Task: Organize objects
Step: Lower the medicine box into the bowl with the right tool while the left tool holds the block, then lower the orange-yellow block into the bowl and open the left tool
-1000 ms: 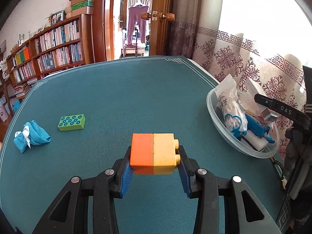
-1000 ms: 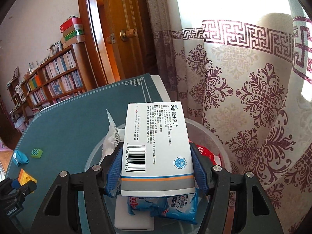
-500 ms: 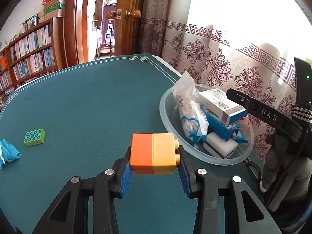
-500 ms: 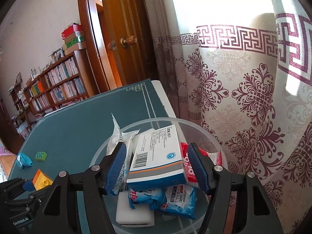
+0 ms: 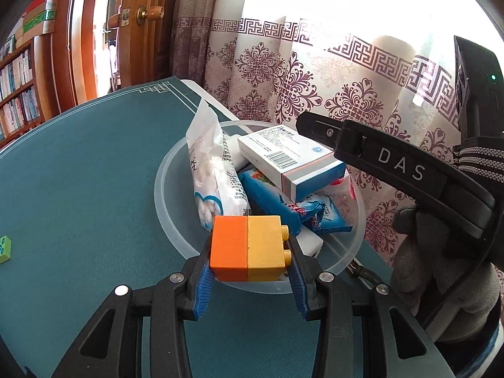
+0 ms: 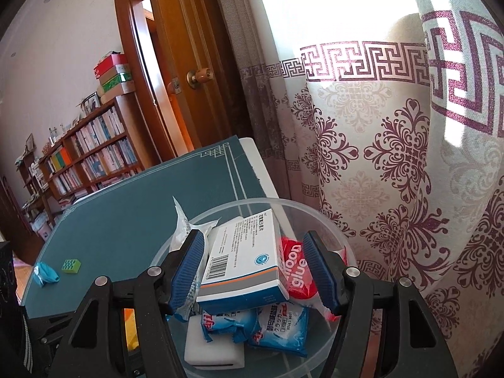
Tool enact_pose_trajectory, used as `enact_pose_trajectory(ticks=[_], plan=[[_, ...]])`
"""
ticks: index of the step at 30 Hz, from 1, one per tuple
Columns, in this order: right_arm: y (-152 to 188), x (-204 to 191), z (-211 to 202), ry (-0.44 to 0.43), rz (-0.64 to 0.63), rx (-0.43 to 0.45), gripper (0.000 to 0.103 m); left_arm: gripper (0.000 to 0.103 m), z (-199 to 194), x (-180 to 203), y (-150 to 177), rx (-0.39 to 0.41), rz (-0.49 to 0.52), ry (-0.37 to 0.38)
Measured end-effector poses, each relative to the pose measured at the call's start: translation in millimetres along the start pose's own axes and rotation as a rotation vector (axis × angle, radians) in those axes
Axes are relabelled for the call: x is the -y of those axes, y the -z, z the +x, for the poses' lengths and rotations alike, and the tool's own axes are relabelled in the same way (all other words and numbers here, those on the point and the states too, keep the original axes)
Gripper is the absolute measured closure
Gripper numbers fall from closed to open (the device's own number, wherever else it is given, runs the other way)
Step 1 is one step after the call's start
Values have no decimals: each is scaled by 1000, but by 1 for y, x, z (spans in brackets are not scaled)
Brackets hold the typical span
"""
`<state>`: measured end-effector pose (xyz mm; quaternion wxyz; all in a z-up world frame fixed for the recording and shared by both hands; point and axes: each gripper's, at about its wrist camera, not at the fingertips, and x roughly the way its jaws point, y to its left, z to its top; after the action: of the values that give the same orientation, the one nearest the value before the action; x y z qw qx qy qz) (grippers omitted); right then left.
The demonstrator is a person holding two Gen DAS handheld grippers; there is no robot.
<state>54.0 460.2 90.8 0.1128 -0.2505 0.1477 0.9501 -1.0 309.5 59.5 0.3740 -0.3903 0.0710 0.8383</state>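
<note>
An orange and yellow block (image 5: 247,249) is clamped between the blue pads of my left gripper (image 5: 250,253), which hangs at the near rim of a clear plastic bowl (image 5: 163,170). In the right wrist view my right gripper (image 6: 252,242) stands open above the bowl (image 6: 315,214). A white medicine box (image 6: 245,261) lies on the pile inside, between and below the pads with a gap on each side. The bowl also holds a cotton swab bag (image 5: 208,170), blue packets (image 6: 277,327), a red glue pack (image 6: 296,264) and a white sponge (image 6: 214,346).
A green block (image 6: 71,265) and a blue cloth (image 6: 45,272) lie far left on the teal table mat (image 6: 126,220). A patterned curtain (image 6: 378,157) hangs close behind the bowl. A gloved hand (image 5: 441,252) holds the right gripper beside the bowl. Bookshelves and a door stand beyond.
My right gripper has let go of the medicine box, which now rests in the bowl, and has drawn back a little. My left gripper has carried the block rightward to the bowl's rim.
</note>
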Motion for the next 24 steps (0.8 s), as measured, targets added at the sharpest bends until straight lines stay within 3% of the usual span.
enact_pose_trajectory(ticks=[6,9,15,19,24], plan=[[1,-1,1,1,-1,-8,36,56,8,0,-5,4,6,29],[1,-2,0,2,-4,-8,36,45,10,-3,-5,11,7,18],[1,-3,0,0,-6,-8,36,35,7,-4,-4,47,36,2],[2,-6,0,0,-8,-7,36,11,-3,-3,-3,96,43,-4],[2,-6,0,1,-7,-4,36,8,-16,-5,-1,134,50,-15]])
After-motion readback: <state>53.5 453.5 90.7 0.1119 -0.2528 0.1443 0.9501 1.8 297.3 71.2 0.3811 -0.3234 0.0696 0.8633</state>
